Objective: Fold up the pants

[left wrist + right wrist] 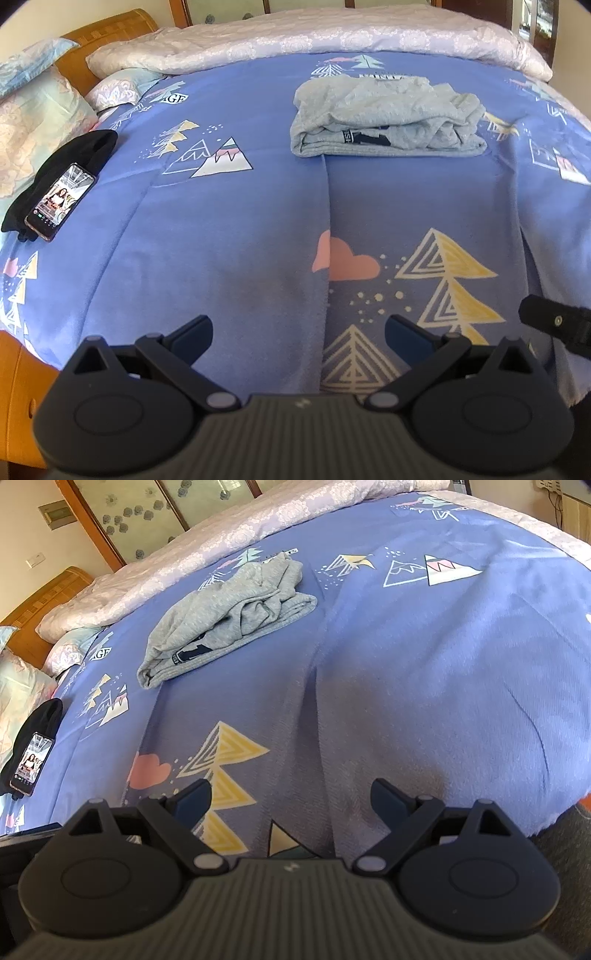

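Pants (pixel 384 118) — light heathered grey, dark navy print. Bedsheet (pixel 229 229) — periwinkle blue; yellow line-drawn trees, pink clouds, white mountains. Quilt (pixel 295 40): pale lilac floral. Black cloth (pixel 55 173). Orange-brown wooden headboard (pixel 107 33).

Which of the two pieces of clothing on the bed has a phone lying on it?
The black garment at the left edge of the bed, beside the pillows; the phone rests on it, screen lit. The folded grey pants lie mid-bed with nothing on them.

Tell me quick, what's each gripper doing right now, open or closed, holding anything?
Left gripper: open, holding nothing, above the blue bedspread.
Right gripper: open, holding nothing; the folded grey pants lie apart from it.
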Demonstrator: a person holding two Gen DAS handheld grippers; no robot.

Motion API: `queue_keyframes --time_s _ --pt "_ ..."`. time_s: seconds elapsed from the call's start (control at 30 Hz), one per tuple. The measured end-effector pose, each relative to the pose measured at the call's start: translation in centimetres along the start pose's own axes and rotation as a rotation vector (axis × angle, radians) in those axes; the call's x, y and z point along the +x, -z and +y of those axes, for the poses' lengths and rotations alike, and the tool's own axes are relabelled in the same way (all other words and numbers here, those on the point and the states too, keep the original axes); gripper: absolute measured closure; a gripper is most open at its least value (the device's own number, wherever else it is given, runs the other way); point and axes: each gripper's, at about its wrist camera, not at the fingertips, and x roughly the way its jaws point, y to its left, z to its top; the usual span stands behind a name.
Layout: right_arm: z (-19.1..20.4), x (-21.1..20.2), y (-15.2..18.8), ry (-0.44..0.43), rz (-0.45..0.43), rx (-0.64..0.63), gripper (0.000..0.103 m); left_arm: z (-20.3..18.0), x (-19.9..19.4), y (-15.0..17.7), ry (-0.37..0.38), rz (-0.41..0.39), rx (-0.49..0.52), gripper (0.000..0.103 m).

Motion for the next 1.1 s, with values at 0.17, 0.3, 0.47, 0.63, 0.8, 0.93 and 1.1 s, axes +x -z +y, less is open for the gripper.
queue_keyframes --time_s 0.17,0.3,0.47,0.63,0.8,0.93,1.1 --pt "0.05 0.01 0.03 0.000 0.002 0.002 0.008 0.19 -0.15 0.06 0.005 -0.002 -0.004 0.000" --pt "0.06 0.01 0.05 -0.003 0.006 0.004 0.008 0.24 -0.18 0.03 0.004 -0.005 -0.005 0.000" --pt "0.10 0.00 0.10 -0.004 0.005 0.004 0.008 0.27 -0.04 0.09 -0.003 0.008 -0.007 0.000" --pt "0.16 0.02 0.14 -0.004 0.008 0.005 0.008 0.32 0.16 0.11 -0.008 0.015 -0.009 0.000" --pt "0.12 0.03 0.18 -0.006 0.012 0.003 0.008 0.42 0.34 0.20 -0.012 0.024 -0.012 0.000" --pt "-0.06 0.14 0.19 -0.007 0.016 0.004 0.008 0.30 0.36 0.34 -0.011 0.028 -0.007 0.000" --pt "-0.22 0.22 0.22 -0.009 0.020 0.006 0.008 0.31 0.49 0.41 -0.009 0.033 -0.006 0.000"
